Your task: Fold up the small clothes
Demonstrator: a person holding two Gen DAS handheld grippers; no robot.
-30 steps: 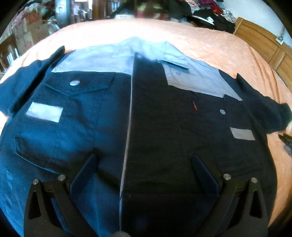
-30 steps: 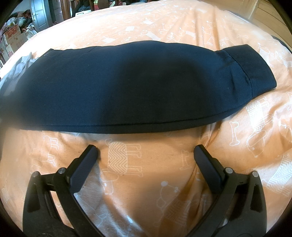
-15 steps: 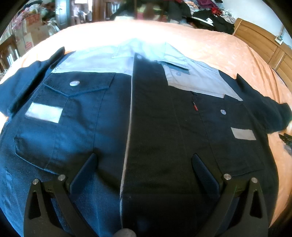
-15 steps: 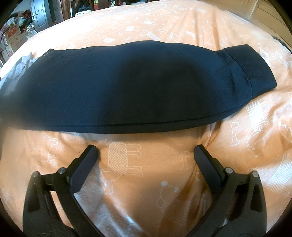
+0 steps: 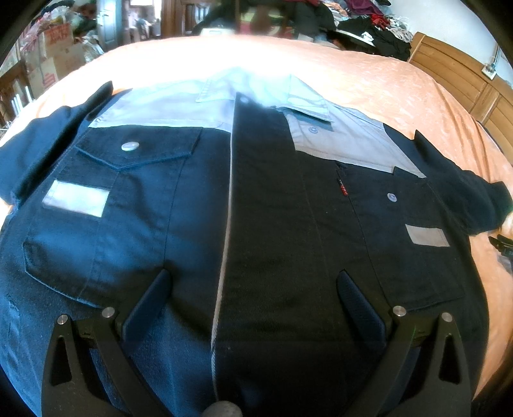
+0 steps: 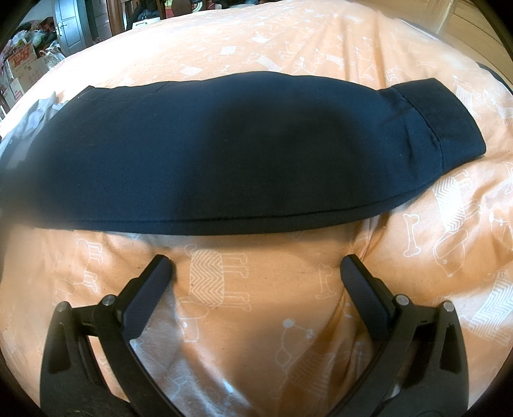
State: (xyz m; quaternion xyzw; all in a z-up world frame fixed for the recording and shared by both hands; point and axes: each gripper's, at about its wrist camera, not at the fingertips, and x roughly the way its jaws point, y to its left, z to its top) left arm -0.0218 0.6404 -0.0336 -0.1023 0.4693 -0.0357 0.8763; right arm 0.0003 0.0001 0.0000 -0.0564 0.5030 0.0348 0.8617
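A small navy jacket point(image 5: 192, 199) with a grey yoke and collar point(image 5: 256, 93) lies flat, front up, on an orange bedsheet point(image 5: 384, 83). Both sleeves are spread sideways. My left gripper point(image 5: 253, 282) hovers open over the jacket's lower front, its fingers straddling the centre placket. In the right wrist view one navy sleeve point(image 6: 240, 150) stretches across the sheet, its cuff point(image 6: 449, 122) at the right. My right gripper point(image 6: 255, 266) stands open just below the sleeve's near edge, over bare sheet, holding nothing.
The sheet point(image 6: 256, 320) is orange with white animal outlines and slightly wrinkled. A wooden headboard point(image 5: 465, 73) runs along the far right. Piled clothes point(image 5: 368, 29) and cardboard boxes point(image 5: 54, 54) stand beyond the bed. The right gripper's tip point(image 5: 501, 245) shows at the right edge.
The left wrist view has shifted very slightly over the jacket. The right gripper and the sleeve have not moved.
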